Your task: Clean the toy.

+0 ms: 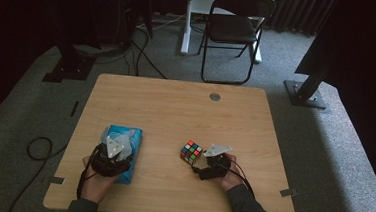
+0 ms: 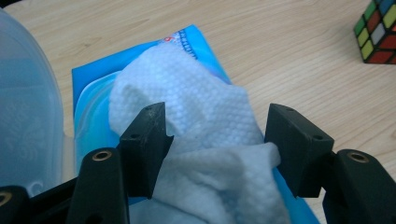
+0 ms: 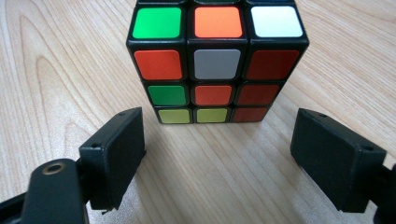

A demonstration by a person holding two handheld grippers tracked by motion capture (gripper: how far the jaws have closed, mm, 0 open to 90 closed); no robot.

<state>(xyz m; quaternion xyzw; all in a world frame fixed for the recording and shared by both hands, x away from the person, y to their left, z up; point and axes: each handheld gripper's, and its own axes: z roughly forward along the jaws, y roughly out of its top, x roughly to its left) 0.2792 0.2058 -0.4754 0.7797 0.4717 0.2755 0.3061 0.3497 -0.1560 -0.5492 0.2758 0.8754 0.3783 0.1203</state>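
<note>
Wipe (image 2: pixel 187 93) half out of pack (image 2: pixel 88 79)

the high view looks down on my table (image 1: pixel 176 105); my gripper views sit close, both catching the rubik's cube (image 2: pixel 377 31) with it.

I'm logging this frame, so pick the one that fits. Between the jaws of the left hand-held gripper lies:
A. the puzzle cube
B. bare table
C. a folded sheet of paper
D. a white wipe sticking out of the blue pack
D: in the left gripper view the white wipe rises from the blue pack between the open jaws of the left hand-held gripper; the puzzle cube sits apart.
</note>
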